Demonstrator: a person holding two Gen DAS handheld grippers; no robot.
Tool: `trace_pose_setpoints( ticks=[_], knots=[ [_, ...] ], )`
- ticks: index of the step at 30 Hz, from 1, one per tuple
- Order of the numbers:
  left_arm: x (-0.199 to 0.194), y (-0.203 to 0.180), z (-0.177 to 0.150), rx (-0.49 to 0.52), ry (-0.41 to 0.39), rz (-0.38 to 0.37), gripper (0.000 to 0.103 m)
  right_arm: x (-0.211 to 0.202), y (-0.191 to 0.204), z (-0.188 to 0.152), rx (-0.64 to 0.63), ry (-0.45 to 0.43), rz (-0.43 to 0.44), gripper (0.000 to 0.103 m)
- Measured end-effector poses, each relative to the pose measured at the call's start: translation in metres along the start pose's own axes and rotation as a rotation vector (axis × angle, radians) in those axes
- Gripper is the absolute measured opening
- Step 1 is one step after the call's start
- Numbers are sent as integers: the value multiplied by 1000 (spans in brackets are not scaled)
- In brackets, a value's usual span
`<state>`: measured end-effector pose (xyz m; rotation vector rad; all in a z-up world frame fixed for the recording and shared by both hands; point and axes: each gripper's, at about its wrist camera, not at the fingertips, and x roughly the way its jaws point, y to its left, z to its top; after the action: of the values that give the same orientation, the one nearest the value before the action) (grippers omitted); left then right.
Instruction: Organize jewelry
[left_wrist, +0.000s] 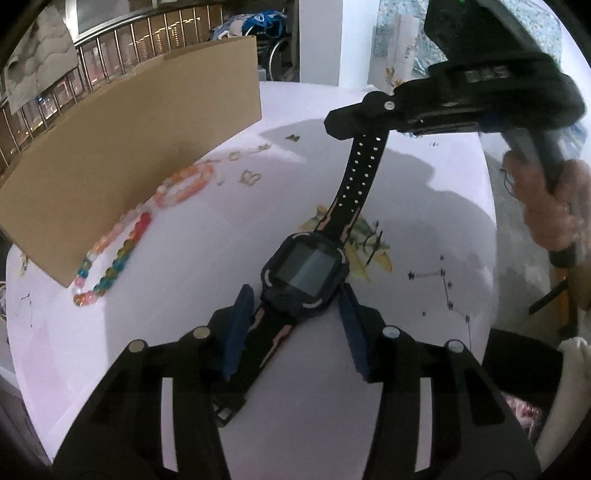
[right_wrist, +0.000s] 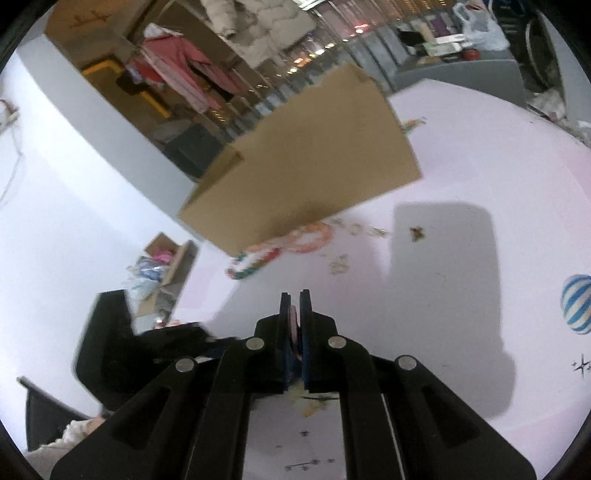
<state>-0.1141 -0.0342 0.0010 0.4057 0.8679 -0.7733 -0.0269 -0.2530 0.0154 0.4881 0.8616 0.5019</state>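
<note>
A black smartwatch (left_wrist: 304, 273) lies on the white table (left_wrist: 424, 206). My left gripper (left_wrist: 295, 314) is open, its blue pads on either side of the watch body and near strap. My right gripper (left_wrist: 354, 123) is shut on the far end of the perforated watch strap (left_wrist: 360, 173) and lifts it off the table. In the right wrist view that gripper (right_wrist: 294, 302) is shut with the strap's pinkish edge (right_wrist: 293, 325) between its pads. Two bead bracelets (left_wrist: 114, 254) and an orange bead bracelet (left_wrist: 184, 184) lie beside a cardboard box (left_wrist: 122, 155).
Small metal trinkets (left_wrist: 249, 177) lie scattered behind the watch. The cardboard box (right_wrist: 306, 162) stands at the table's far left, the bracelets (right_wrist: 280, 247) at its foot. A railing (left_wrist: 55, 81) runs behind it. The table's edge curves close on the right.
</note>
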Motion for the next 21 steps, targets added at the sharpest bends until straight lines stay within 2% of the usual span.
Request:
trace_pose_setpoints(
  ticks=[3, 6, 8, 12, 16, 19, 21],
  knots=[
    [-4, 4, -4, -23, 25, 3, 44, 8, -13, -3, 41, 22, 16, 9],
    [-5, 1, -7, -49, -7, 20, 44, 24, -22, -12, 95, 59, 60, 9],
    [-3, -3, -5, -62, -13, 6, 44, 37, -30, -22, 144, 102, 105, 10],
    [2, -10, 5, -128, -44, -76, 43, 27, -41, -30, 148, 63, 105, 11],
    [14, -13, 20, -211, -54, -158, 43, 17, -55, -35, 186, 38, 167, 11],
    [24, -18, 30, -253, -69, -151, 44, 10, -62, -38, 247, 35, 144, 3],
    [26, -26, 35, -244, -78, -148, 46, 5, -66, -40, 279, 1, 110, 3]
  ],
)
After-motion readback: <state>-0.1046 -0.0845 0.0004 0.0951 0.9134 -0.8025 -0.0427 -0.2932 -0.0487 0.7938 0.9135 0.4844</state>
